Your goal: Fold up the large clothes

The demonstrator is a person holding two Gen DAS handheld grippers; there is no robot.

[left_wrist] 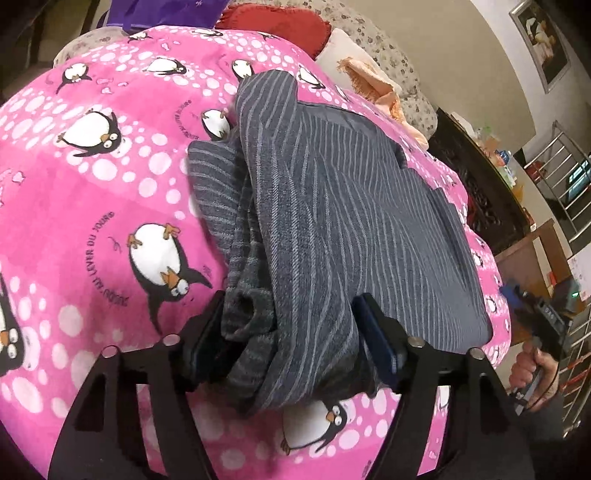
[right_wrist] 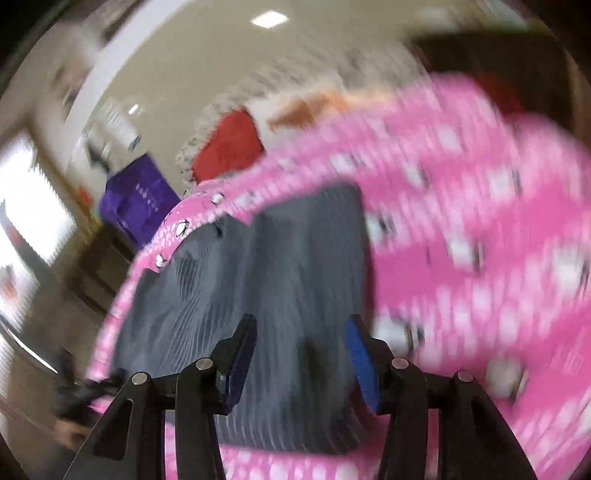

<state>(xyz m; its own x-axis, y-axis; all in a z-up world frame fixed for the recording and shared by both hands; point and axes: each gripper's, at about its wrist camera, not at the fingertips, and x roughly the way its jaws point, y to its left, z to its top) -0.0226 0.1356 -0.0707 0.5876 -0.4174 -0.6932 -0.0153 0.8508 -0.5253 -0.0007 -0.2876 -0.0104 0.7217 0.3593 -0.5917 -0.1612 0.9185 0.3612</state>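
Observation:
A grey striped garment [left_wrist: 332, 206] lies partly folded on a pink penguin-print blanket [left_wrist: 92, 177]. My left gripper [left_wrist: 288, 343] stands open around a bunched near end of the garment, its blue pads on either side of the cloth. My right gripper [right_wrist: 299, 354] is open and empty above the garment [right_wrist: 280, 280]; that view is blurred by motion. The right gripper also shows in the left wrist view [left_wrist: 539, 317], held in a hand off the blanket's right edge.
A red cushion [left_wrist: 280, 26], a peach cloth [left_wrist: 373, 85] and a floral pillow [left_wrist: 391, 55] lie beyond the blanket. A purple bag [right_wrist: 136, 199] stands at the far corner. Dark furniture [left_wrist: 476, 184] and a metal railing [left_wrist: 569, 177] stand at the right.

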